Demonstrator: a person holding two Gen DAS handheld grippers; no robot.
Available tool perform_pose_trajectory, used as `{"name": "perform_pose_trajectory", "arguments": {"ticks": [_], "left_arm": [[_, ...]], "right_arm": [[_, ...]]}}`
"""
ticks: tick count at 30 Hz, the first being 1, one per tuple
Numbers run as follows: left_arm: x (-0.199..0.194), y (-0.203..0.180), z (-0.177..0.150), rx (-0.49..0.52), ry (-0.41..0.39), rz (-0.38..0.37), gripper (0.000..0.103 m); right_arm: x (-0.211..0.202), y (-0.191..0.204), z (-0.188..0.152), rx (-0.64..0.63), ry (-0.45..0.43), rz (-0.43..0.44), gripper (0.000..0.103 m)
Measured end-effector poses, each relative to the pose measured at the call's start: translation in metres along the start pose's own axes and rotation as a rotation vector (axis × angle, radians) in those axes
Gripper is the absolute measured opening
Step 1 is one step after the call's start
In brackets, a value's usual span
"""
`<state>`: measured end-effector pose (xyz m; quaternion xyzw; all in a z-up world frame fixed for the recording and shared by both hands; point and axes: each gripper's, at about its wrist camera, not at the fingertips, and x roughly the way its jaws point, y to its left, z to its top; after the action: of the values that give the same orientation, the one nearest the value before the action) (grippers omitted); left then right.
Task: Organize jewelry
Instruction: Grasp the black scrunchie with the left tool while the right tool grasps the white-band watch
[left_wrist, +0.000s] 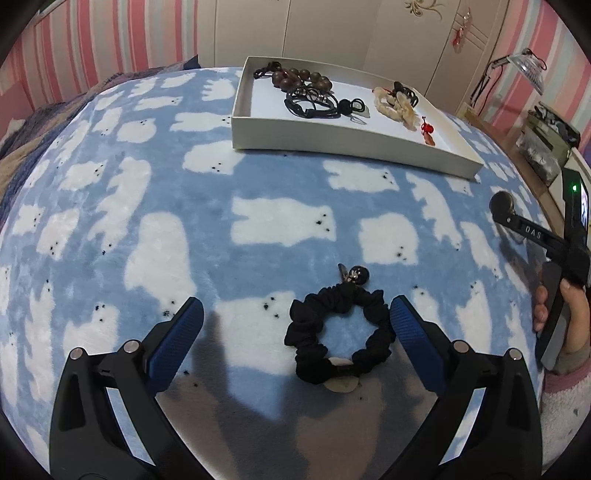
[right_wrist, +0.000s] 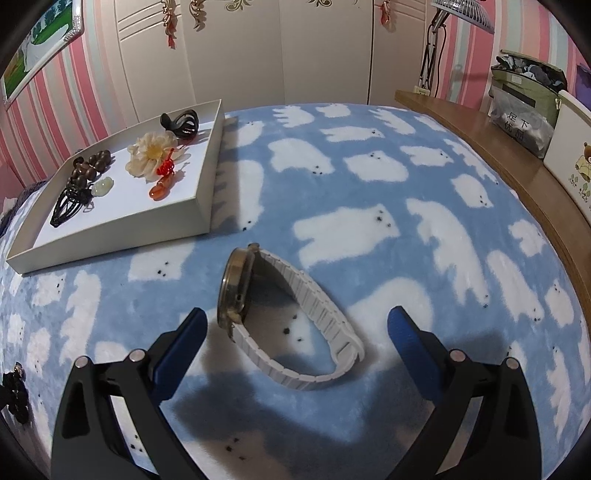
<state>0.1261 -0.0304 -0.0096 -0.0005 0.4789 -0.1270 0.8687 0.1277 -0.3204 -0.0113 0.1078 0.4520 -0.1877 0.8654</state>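
A black scrunchie (left_wrist: 338, 332) with a dark bead charm lies on the blue blanket, between the fingers of my left gripper (left_wrist: 295, 314), which is open and empty. A white-strap watch (right_wrist: 288, 317) lies on its side between the fingers of my right gripper (right_wrist: 297, 325), also open and empty. A white tray (left_wrist: 332, 138) at the back holds wooden beads (left_wrist: 301, 77), black cords, a cream flower clip (left_wrist: 393, 105) and a red charm. The tray (right_wrist: 199, 206) stands at the left in the right wrist view. The scrunchie also shows at the left edge of the right wrist view (right_wrist: 14, 395).
The bed is covered with a blue blanket with white bears (left_wrist: 147, 206). A wooden ledge (right_wrist: 491, 147) with bags and a box runs along the right. The right hand-held gripper's body (left_wrist: 546, 243) shows at the right of the left wrist view. Cabinets stand behind.
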Motion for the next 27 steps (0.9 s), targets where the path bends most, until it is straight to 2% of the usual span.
{"name": "perform_pose_trajectory", "arguments": {"ticks": [4, 8, 12, 16, 27], "left_arm": [[0.001, -0.001, -0.001, 0.017, 0.007, 0.032, 0.098], [0.010, 0.000, -0.002, 0.019, 0.035, 0.056, 0.080], [0.013, -0.003, -0.002, 0.041, 0.030, 0.096, 0.076], [0.013, -0.005, -0.002, 0.051, 0.018, 0.113, 0.064], [0.011, -0.004, 0.000, 0.048, -0.001, 0.118, 0.036]], "right_arm": [[0.001, 0.000, 0.000, 0.003, 0.001, -0.001, 0.098], [0.001, 0.001, 0.000, -0.005, 0.000, -0.007, 0.098], [-0.001, 0.004, -0.001, -0.020, -0.002, -0.013, 0.096], [-0.001, 0.007, -0.001, -0.041, 0.005, -0.005, 0.078], [-0.004, 0.009, -0.001, -0.046, 0.002, 0.013, 0.059]]}}
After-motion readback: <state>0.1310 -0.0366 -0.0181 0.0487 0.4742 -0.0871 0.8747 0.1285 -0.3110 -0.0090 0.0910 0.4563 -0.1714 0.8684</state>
